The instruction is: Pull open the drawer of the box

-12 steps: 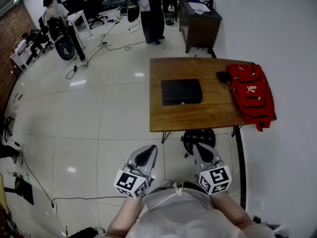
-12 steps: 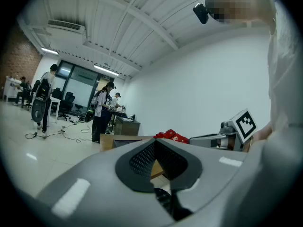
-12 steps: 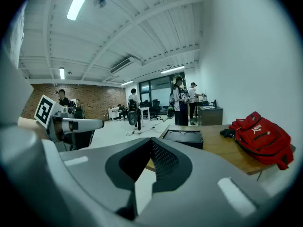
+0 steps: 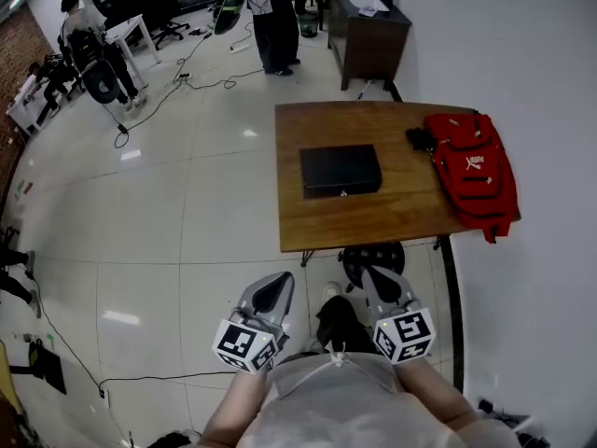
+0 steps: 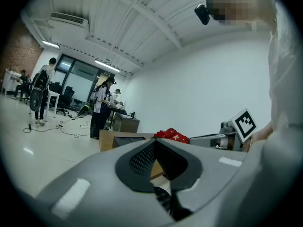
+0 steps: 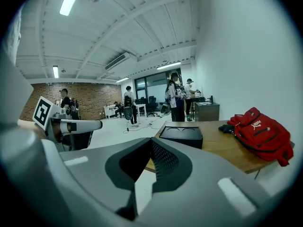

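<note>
The grey left gripper (image 4: pixel 272 287) and right gripper (image 4: pixel 381 286), both clenched empty, hang well apart from the flat black box (image 4: pixel 340 170) on the brown wooden table (image 4: pixel 322 224).

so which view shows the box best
Head view: the box shows whole, top and front. The right gripper view shows it low and side-on; the left gripper view shows only a partly hidden sliver.
</note>
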### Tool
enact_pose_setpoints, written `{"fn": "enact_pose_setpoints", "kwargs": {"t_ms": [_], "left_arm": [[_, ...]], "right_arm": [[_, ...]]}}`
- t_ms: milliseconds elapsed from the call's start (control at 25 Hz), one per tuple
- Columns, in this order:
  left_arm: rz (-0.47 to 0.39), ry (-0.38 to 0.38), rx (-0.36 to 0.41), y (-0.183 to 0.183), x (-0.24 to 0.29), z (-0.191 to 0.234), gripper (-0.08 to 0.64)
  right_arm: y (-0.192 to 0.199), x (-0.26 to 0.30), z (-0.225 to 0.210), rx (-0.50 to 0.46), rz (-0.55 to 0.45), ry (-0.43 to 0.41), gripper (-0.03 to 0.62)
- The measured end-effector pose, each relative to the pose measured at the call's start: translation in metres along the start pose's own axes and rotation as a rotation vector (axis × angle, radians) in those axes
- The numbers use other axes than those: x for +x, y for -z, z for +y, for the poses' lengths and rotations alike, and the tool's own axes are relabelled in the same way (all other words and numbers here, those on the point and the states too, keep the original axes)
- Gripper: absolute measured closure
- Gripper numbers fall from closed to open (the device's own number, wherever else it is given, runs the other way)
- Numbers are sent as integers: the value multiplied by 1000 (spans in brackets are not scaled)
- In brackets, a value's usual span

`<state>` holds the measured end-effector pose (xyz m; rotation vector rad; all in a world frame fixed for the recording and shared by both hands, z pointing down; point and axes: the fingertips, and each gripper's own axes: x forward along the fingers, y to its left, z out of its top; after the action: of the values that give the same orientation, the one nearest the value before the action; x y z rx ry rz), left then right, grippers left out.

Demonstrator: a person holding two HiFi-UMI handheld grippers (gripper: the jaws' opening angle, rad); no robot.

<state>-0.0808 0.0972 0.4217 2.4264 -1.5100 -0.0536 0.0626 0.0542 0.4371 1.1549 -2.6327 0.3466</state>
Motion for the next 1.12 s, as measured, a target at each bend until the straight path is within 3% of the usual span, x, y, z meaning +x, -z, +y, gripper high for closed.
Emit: {"fn": "enact_pose_setpoints", "kwargs": {"t_ms": [360,680,880,1120], "left_arm": [[37,-17,19,-12,79,47,554],[55,-46,38,-34,167,95,554],[74,-62,7,-29,196,112,554],[125,-62,-39,-15,205,128,554]], "right_arm": [[-11,76,-58,49,39,-8,586],[-19,159,-130,90,168,-16,586],[-17,195,-135,98,243,-76,586],[19,208,-125,123,379,-103,586]]}}
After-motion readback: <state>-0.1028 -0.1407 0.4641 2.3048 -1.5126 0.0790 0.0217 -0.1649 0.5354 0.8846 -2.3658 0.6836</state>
